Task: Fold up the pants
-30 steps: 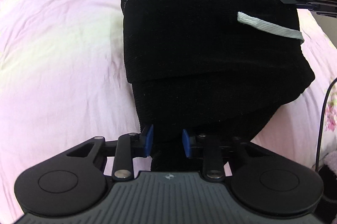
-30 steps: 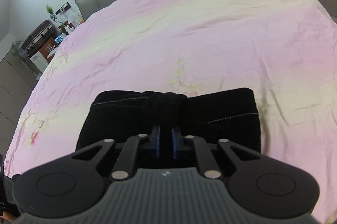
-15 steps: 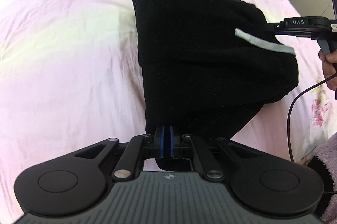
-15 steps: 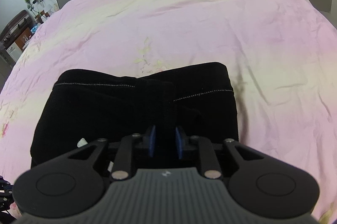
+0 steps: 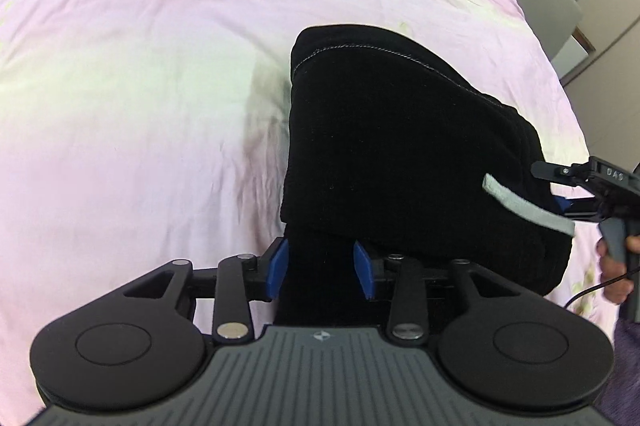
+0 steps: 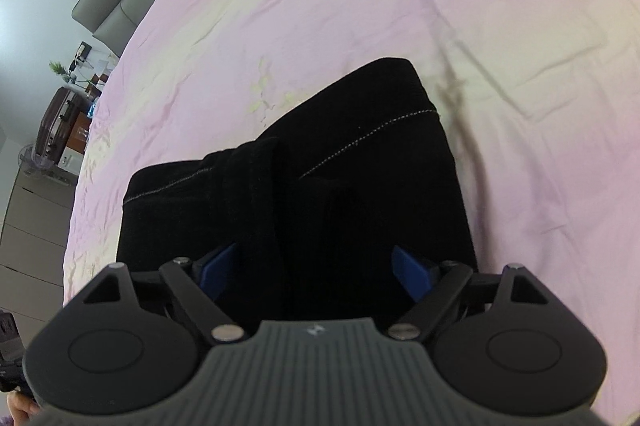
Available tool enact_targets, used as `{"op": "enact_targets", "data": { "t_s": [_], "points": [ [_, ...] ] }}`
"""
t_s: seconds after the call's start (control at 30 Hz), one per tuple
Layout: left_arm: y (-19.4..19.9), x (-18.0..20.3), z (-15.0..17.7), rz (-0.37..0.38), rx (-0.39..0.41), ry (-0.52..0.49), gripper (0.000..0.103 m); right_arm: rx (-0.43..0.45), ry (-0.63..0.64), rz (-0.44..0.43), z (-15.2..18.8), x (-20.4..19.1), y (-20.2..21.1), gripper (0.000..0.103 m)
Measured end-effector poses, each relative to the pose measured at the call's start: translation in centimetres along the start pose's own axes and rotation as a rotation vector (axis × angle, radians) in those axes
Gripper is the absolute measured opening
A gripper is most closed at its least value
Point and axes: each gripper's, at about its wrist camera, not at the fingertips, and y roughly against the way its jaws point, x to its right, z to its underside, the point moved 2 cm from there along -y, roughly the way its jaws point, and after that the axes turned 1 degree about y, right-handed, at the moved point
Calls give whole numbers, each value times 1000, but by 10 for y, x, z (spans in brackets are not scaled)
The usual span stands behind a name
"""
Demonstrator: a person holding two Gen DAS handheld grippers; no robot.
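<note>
Folded black pants (image 5: 392, 145) lie on the pink-sheeted bed (image 5: 140, 85).

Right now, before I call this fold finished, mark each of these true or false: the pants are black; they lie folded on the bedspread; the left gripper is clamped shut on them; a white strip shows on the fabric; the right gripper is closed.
1. The pants are black. True.
2. They lie folded on the pink bedspread. True.
3. The left gripper is clamped shut on them. False: its jaws have just been opening, and fabric sits between the parted pads.
4. A white strip shows on the fabric. True.
5. The right gripper is closed. False: its jaws have just opened wide over the fabric.
</note>
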Motion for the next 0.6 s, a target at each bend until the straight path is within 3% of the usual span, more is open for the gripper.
{"op": "enact_targets", "data": {
  "t_s": [0.1,0.2,0.23,0.27,0.43,0.6],
  "points": [
    [-4,5,1,-10,1,0,44,15,-109,-87,-2,13,-18,84],
    [-7,6,0,-22,-4,2,44,27,-95,-108,1,6,-15,56],
    [-8,6,0,-22,-7,5,44,36,-76,-123,1,0,-8,33],
    [-8,5,0,-24,-10,8,44,42,-56,-121,1,-6,-2,26],
    [-6,6,-3,-25,-13,1,44,94,108,-111,-5,-56,38,19],
    [5,11,-8,13,8,-3,45,187,154,-106,-30,-91,77,15]
  ]
}}
